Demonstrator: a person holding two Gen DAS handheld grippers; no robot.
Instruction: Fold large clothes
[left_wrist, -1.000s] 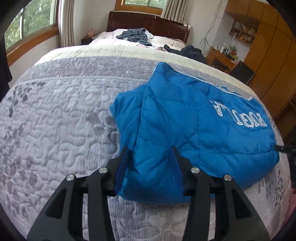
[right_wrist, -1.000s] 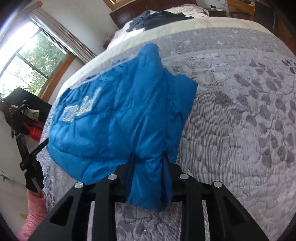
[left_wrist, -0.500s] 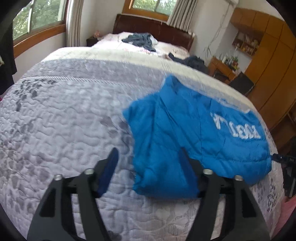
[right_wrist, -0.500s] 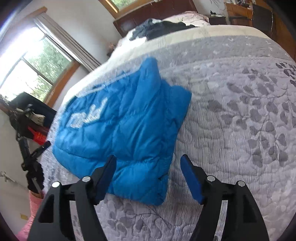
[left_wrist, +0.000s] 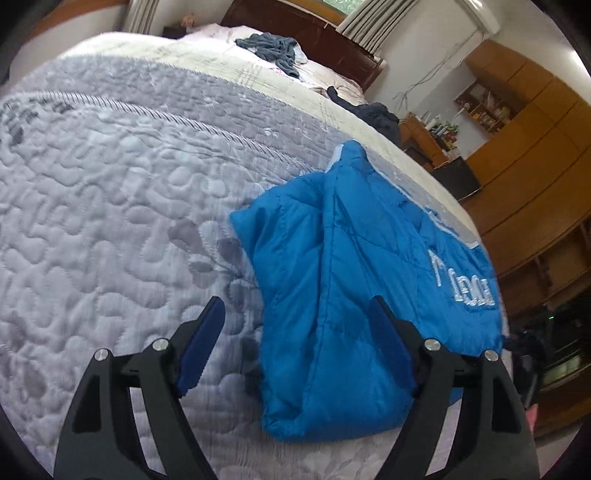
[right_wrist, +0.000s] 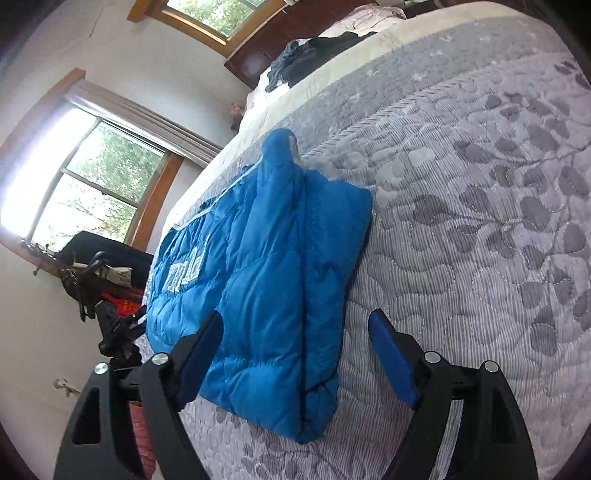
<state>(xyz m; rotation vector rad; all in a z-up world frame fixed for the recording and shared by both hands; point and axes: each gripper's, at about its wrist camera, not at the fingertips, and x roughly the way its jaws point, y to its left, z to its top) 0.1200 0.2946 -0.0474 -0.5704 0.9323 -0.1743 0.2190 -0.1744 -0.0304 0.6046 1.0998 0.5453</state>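
Observation:
A blue quilted jacket (left_wrist: 362, 280) with white lettering lies folded on the grey quilted bedspread (left_wrist: 110, 206). My left gripper (left_wrist: 295, 343) hangs open above its near corner, holding nothing. In the right wrist view the same jacket (right_wrist: 269, 280) lies flat near the bed's left edge, on the bedspread (right_wrist: 480, 229). My right gripper (right_wrist: 295, 354) is open over the jacket's near end, with nothing between its blue pads (right_wrist: 393, 358).
Dark clothes (left_wrist: 273, 46) and another dark heap (left_wrist: 376, 112) lie at the far end of the bed by the wooden headboard (left_wrist: 306, 27). Wooden cabinets (left_wrist: 532, 162) stand on the right. A window (right_wrist: 85, 192) and a black stand with clutter (right_wrist: 99, 291) flank the bed's left side.
Both grippers were shut on the jacket's near edge a second ago. They have let go, opened wide and drawn back, leaving the jacket lying folded on the bed.

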